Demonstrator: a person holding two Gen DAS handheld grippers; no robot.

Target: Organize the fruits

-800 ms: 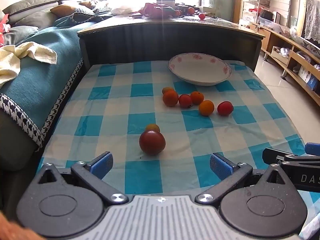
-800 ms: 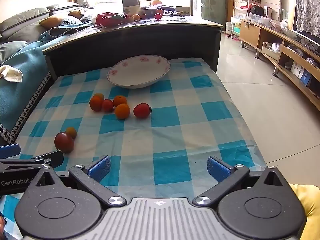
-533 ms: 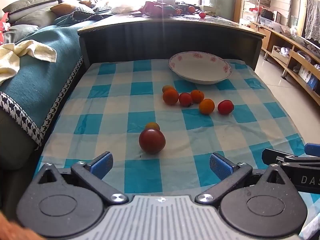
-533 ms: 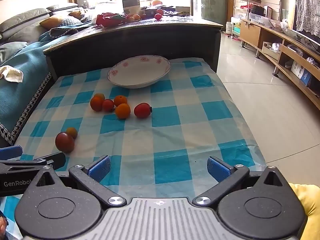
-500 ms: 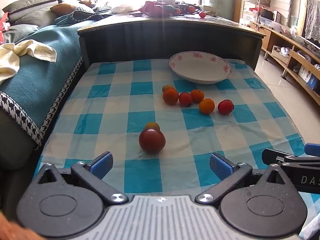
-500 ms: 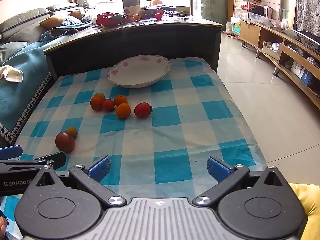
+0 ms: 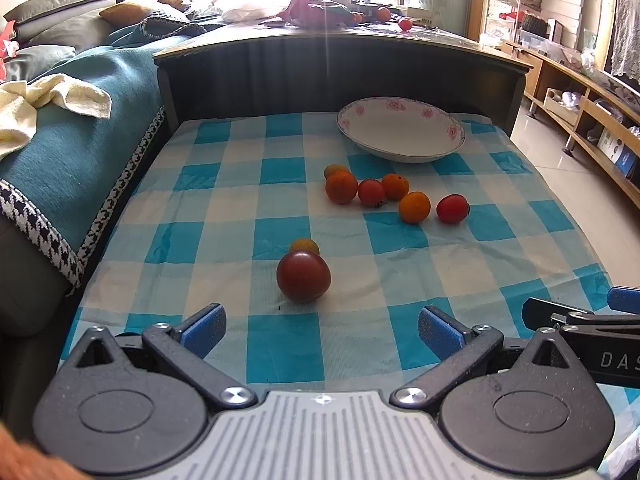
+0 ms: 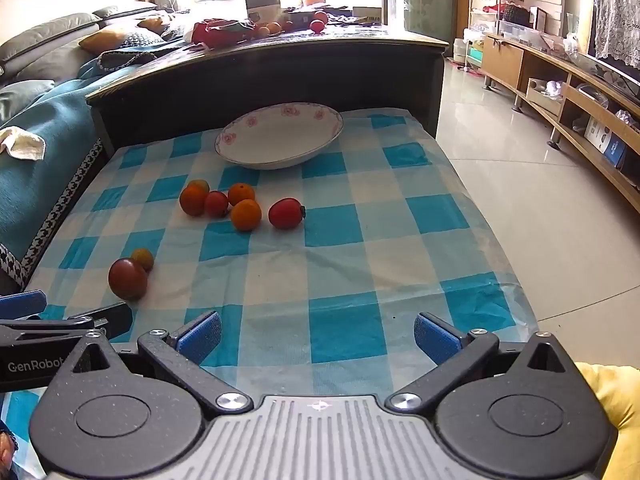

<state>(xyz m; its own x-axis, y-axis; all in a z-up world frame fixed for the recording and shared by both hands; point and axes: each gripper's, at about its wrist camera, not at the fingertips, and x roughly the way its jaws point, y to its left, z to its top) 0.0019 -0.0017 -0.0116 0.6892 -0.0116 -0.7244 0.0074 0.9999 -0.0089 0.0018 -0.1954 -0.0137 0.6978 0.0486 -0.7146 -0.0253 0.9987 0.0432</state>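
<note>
Hovering with my left gripper (image 7: 319, 330) spread wide and empty, I see the dark tomato (image 7: 303, 281) nearest me, well short of the bowl (image 7: 401, 133), a small orange fruit (image 7: 305, 245) touching it. Closer to the bowl sits a six-fruit cluster (image 8: 240, 206). My right gripper (image 8: 317, 338) gapes empty too. Tomatoes look soft, smooth, rollable: I'd pinch across the middle. Nothing has shifted since earlier.
</note>
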